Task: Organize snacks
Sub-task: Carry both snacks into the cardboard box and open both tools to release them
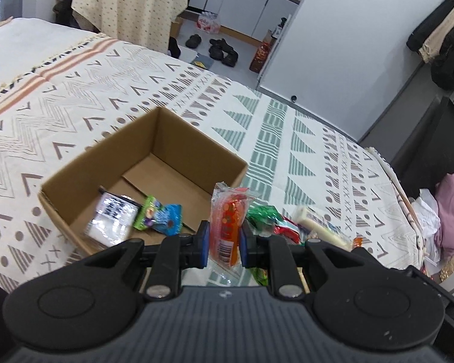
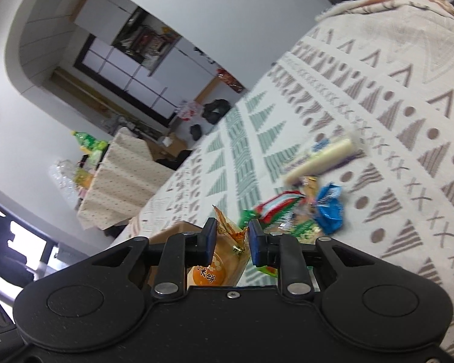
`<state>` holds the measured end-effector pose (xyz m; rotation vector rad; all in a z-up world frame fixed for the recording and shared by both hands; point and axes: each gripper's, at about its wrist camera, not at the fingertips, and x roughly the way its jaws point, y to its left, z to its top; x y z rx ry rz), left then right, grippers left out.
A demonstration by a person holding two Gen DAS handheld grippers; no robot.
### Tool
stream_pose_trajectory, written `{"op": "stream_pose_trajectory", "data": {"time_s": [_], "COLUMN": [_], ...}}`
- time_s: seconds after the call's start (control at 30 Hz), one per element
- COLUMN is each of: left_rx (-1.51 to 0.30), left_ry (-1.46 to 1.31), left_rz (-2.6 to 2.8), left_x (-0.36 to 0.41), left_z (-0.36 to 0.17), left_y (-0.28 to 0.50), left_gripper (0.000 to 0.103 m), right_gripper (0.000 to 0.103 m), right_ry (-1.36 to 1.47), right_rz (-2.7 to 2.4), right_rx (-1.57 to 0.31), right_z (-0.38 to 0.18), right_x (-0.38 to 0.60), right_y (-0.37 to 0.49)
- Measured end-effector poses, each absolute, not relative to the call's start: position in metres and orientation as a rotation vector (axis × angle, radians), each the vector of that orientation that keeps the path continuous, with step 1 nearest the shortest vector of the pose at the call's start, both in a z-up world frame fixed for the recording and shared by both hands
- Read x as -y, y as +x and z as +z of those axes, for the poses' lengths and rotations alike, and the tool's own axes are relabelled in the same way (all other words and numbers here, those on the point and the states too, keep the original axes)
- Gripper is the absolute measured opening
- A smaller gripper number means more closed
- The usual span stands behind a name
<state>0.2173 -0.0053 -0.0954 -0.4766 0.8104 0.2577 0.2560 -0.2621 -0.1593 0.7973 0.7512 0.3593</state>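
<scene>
The left tongs (image 1: 224,242) are clamped on an orange snack packet (image 1: 228,227) in clear wrap, blue pads pressing both of its sides. A barcode shows on its lower end; the rest of its print is too blurred to read. The packet stands upright between the pads, raised above the bed, just beside the near right corner of the cardboard box (image 1: 154,163).

The right tongs (image 2: 229,240) are closed on a rice cracker packet (image 2: 218,260), clear and orange wrap with a round orange label carrying Chinese characters, of which "米饼" can be read. Its crimped top sticks up past the pads.

The box is open-topped and plain brown, and sits on the patterned bedspread (image 1: 287,127) toward the near edge of the bed. Inside, against its near wall, lie a silver-white packet (image 1: 112,214) with dark print that cannot be read and a green and blue packet (image 1: 160,214).

To the right of the box, on the bedspread, is a loose heap of snacks: a green wrapper (image 1: 261,216), a red, white and green packet (image 2: 277,207), a blue packet (image 2: 328,208) with a barcode, and a long pale stick snack (image 2: 317,157) with a blue label, its lettering blurred.
</scene>
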Motion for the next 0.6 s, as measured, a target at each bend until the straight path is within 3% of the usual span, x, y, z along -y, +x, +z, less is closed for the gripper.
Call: {"op": "stream_pose_trajectory", "data": {"time_s": [0.6], "left_rx": [-0.772], "left_ry": [-0.522], "left_rz": [0.326], "left_x": [-0.048], "left_z": [-0.087], "left_y": [0.2], "left_gripper": [0.018], "right_gripper": [0.021], "right_ry": [0.802], "right_rz": [0.482], "right_rx": [-0.673], "right_z": [-0.134], "right_x": [0.225], "right_y": [0.257]}}
